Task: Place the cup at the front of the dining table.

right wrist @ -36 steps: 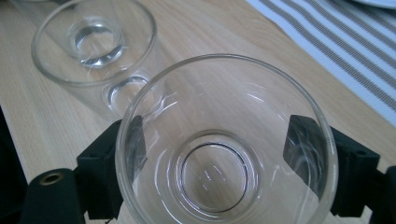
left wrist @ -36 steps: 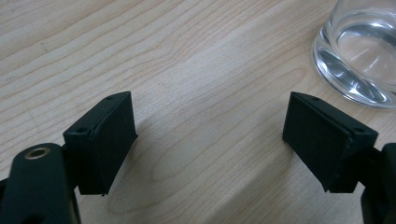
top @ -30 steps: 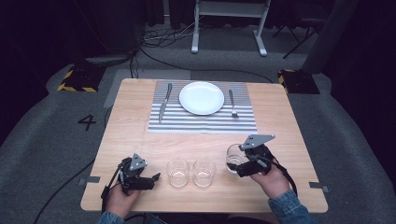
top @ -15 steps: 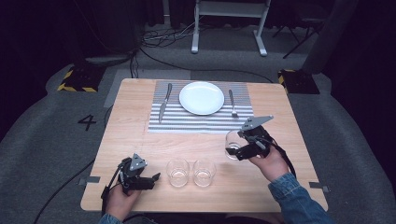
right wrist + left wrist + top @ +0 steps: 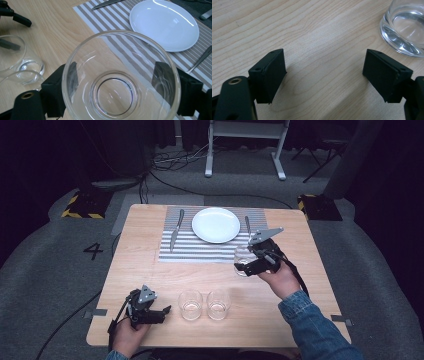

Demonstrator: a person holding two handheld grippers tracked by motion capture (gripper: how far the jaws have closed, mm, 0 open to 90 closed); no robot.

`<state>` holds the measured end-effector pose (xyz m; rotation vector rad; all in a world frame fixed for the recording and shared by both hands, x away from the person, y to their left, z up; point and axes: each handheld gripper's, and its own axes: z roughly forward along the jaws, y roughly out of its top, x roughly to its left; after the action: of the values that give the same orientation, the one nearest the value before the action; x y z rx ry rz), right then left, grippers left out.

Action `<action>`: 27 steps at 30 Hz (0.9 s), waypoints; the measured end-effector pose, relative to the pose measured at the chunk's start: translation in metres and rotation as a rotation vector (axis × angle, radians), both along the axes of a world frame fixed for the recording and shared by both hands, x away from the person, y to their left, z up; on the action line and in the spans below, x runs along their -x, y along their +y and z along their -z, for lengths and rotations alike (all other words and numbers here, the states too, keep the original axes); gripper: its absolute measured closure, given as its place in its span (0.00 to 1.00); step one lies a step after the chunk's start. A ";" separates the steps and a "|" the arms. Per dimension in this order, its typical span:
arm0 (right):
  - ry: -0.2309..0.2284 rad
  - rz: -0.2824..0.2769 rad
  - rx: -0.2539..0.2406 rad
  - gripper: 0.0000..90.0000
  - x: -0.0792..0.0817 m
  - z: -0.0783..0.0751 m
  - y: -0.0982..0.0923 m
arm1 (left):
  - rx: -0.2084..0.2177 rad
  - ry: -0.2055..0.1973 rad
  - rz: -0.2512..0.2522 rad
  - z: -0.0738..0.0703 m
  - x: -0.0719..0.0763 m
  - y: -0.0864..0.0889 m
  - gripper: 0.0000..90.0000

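The right gripper (image 5: pixel 246 263) pinches a clear, round, empty drinking glass (image 5: pixel 120 80) between its two black jaws, one jaw against each side of the wall; the glass has a thick base and a wide rim. In the high view this glass (image 5: pixel 243 258) sits right of the frame's centre, at the lower right corner of the striped placemat (image 5: pixel 200 249). On the mat lie a white plate (image 5: pixel 216 225), a knife (image 5: pixel 176 227) to its left and a fork (image 5: pixel 247 225) to its right.

The left gripper (image 5: pixel 324 75), at the lower left of the high view, rests low over the light wooden table (image 5: pixel 150 270) with its jaws spread wide and nothing between them. Two more empty glasses (image 5: pixel 190 304) stand side by side at the lower centre, just right of it.

The table stands on grey carpet (image 5: pixel 45 285) marked with a "4" (image 5: pixel 93 251); cables (image 5: pixel 175 162) and a white metal stand (image 5: pixel 247 140) lie in the dark upper part.
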<state>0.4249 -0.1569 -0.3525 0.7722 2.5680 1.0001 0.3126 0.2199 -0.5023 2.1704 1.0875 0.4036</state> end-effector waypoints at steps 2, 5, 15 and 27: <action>0.004 0.006 0.004 0.21 -0.004 -0.002 0.004 | -0.003 -0.005 -0.001 0.000 0.000 0.000 0.21; 0.005 0.016 0.010 0.21 -0.010 -0.004 0.010 | -0.002 -0.004 -0.001 0.000 0.000 0.000 0.21; 0.008 0.045 -0.012 0.21 -0.036 -0.004 0.029 | -0.002 -0.004 -0.001 0.000 0.000 0.000 0.21; -0.020 0.068 0.012 0.21 -0.069 -0.007 0.056 | 0.000 -0.005 -0.003 0.000 0.001 0.000 0.21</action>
<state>0.4944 -0.1013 -0.3456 0.8358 2.5110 0.9654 0.3118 0.2200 -0.5023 2.1671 1.0882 0.4100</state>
